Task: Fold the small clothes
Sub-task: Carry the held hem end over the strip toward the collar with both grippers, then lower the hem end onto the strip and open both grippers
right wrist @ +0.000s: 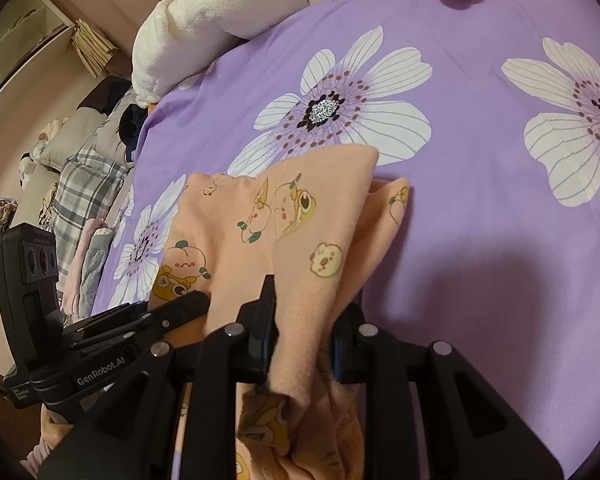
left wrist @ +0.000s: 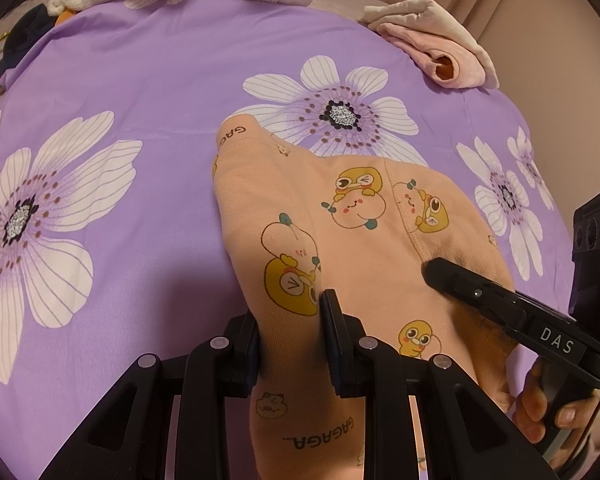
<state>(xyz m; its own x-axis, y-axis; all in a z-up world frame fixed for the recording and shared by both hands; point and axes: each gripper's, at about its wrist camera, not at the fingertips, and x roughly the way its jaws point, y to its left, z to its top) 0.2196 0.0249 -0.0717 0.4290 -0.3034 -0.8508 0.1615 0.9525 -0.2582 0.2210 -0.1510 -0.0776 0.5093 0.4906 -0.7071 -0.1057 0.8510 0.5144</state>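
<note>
A small peach garment [left wrist: 340, 240] printed with yellow cartoon animals lies partly lifted over the purple flowered bed sheet [left wrist: 140, 80]. My left gripper [left wrist: 290, 344] is shut on its near left edge. My right gripper [right wrist: 306, 332] is shut on a bunched fold of the same garment [right wrist: 284, 232] at its right side. In the left wrist view the right gripper [left wrist: 500, 304] comes in from the right over the cloth. In the right wrist view the left gripper [right wrist: 156, 320] shows at the lower left, against the cloth.
A folded pink garment [left wrist: 436, 44] lies at the sheet's far right edge. A white plush toy [right wrist: 204, 24] and dark clothing [right wrist: 134, 120] sit at the far left edge. Pillows and a plaid blanket [right wrist: 84, 184] lie beyond the sheet.
</note>
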